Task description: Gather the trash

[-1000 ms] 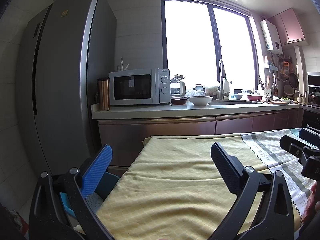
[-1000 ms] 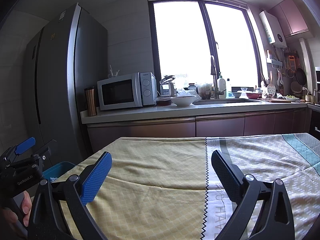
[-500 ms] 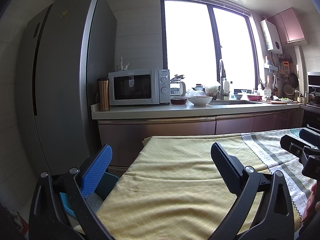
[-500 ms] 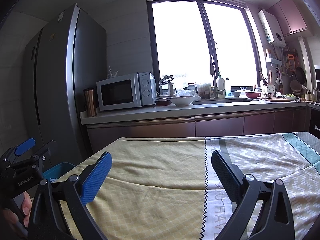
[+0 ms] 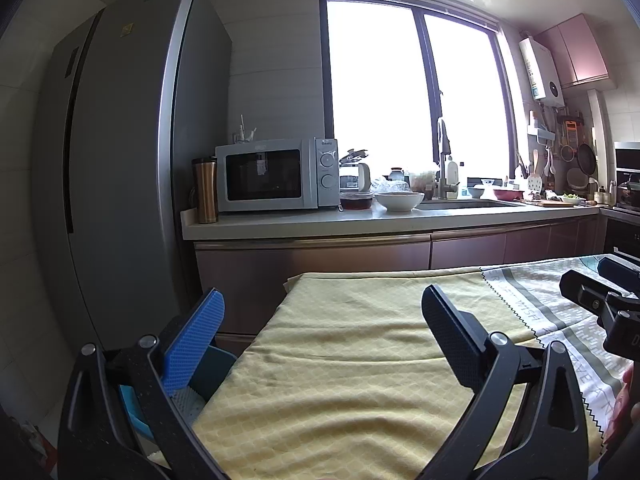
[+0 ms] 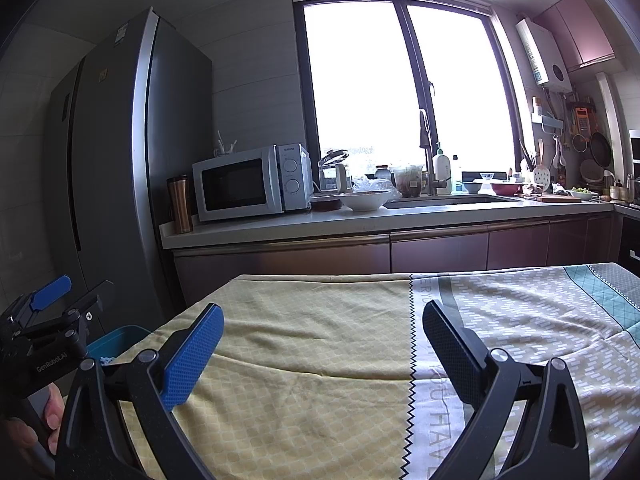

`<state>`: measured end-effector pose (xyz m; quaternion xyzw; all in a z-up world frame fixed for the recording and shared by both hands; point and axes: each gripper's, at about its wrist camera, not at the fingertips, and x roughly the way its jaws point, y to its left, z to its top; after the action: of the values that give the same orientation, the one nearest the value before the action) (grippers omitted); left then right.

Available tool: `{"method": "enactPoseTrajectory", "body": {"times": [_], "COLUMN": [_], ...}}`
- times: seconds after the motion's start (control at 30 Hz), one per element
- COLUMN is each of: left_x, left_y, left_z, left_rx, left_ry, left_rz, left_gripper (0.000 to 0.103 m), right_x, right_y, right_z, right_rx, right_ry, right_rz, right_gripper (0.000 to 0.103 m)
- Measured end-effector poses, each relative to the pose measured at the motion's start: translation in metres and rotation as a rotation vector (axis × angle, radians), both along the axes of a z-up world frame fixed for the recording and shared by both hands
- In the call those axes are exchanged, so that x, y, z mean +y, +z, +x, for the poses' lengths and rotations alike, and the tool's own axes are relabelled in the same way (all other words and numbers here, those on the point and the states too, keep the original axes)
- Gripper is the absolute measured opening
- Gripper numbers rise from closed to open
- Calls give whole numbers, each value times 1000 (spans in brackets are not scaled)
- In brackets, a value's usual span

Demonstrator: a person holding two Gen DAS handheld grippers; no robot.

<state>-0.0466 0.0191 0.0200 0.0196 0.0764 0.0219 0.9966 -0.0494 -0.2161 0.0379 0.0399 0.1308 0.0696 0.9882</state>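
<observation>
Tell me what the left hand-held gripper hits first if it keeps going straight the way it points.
Probably nothing soon: the left hand-held gripper is open and aims across the bare yellow tablecloth. Beyond the table's far edge, the brown cabinet fronts under the counter come first, though depth is uncertain.

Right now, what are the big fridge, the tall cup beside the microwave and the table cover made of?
Fridge: looks like brushed grey metal, with a soft sheen and a bright edge strip.
Tall cup: probably copper-coloured steel with a dark lid; it shines in vertical streaks.
Table cover: woven cloth, matte yellow with a small lattice print; it wrinkles and drapes over the edge.
</observation>
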Motion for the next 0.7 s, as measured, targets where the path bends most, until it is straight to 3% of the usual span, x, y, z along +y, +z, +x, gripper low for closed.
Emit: {"method": "enactPoseTrajectory", "body": {"times": [0.5, 0.7], "left_x": [-3, -9], "left_y": [-1, -7], "left_z": [3, 19], "left_rx": [4, 96], "left_ry": [-19, -73], "left_rz": [6, -6], "left_gripper": [97, 97], "right_x": [-5, -10], "right_y": [-1, -4], "right_z": [3, 9], "right_rx": [4, 26], "right_ry": [0, -1], "right_rz": [8, 11], "right_gripper": [96, 96]}}
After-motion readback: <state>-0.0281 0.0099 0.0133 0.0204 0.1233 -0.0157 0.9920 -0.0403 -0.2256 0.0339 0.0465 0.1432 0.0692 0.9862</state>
